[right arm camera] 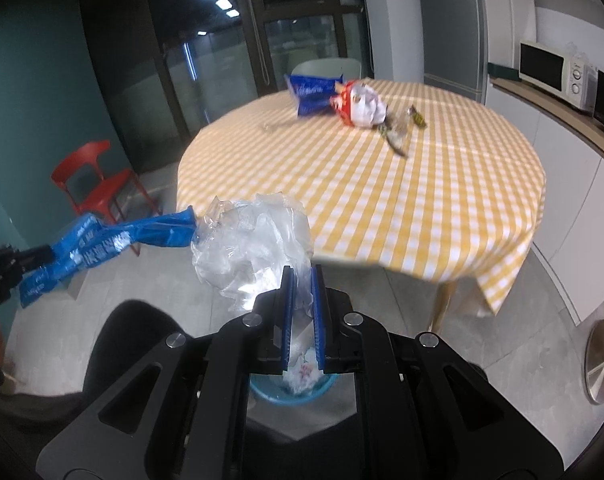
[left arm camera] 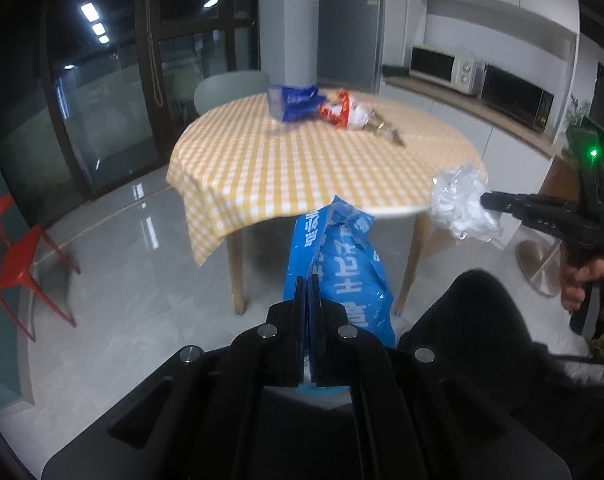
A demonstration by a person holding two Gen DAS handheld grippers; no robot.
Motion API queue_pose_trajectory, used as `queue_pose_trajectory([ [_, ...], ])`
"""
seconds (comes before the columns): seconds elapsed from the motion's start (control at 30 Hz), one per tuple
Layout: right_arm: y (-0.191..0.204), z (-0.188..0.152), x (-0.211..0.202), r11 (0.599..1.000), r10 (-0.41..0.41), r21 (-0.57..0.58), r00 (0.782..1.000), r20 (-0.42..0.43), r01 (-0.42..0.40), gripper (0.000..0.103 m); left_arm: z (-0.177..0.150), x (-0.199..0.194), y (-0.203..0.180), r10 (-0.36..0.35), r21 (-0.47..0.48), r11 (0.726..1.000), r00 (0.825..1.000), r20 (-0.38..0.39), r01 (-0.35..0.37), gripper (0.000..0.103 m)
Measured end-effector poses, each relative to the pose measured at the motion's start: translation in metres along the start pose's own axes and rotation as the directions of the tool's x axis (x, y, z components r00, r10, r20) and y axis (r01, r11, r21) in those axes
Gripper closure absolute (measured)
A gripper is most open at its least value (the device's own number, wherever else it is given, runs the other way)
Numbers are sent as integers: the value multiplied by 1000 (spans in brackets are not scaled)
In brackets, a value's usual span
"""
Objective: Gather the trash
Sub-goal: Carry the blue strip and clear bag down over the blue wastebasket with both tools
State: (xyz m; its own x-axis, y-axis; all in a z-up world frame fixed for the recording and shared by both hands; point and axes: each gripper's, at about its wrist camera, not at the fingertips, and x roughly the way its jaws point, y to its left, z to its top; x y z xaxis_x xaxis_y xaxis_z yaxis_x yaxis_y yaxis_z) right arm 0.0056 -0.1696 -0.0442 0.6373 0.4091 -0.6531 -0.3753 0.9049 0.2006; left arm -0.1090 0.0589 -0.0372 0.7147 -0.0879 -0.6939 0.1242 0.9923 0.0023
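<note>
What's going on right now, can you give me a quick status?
Left gripper shut on blue wrapper. Right gripper shut on clear plastic. More wrappers remain on table. Path clear.

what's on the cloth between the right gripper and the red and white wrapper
Nothing: in the right wrist view only bare checked tablecloth lies between the right gripper, shut on the clear plastic, and the red and white wrapper.

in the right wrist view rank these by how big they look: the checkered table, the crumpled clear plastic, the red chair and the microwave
1. Checkered table.
2. Crumpled clear plastic, though it sits right at the camera in the right gripper, so it looks inflated.
3. Red chair.
4. Microwave, farthest away.
</note>
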Motion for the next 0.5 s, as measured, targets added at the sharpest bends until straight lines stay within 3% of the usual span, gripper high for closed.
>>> queue_pose_trajectory([
  [0.27,9,-26,32,1000,14,-9,996,-93,-15,95,-22,33,6,-14,-15,1000,995,-97,13,103],
  [0.5,5,-49,73,1000,21,5,984,-177,-21,95,-43,99,15,-59,-77,996,971,-233,42,103],
])
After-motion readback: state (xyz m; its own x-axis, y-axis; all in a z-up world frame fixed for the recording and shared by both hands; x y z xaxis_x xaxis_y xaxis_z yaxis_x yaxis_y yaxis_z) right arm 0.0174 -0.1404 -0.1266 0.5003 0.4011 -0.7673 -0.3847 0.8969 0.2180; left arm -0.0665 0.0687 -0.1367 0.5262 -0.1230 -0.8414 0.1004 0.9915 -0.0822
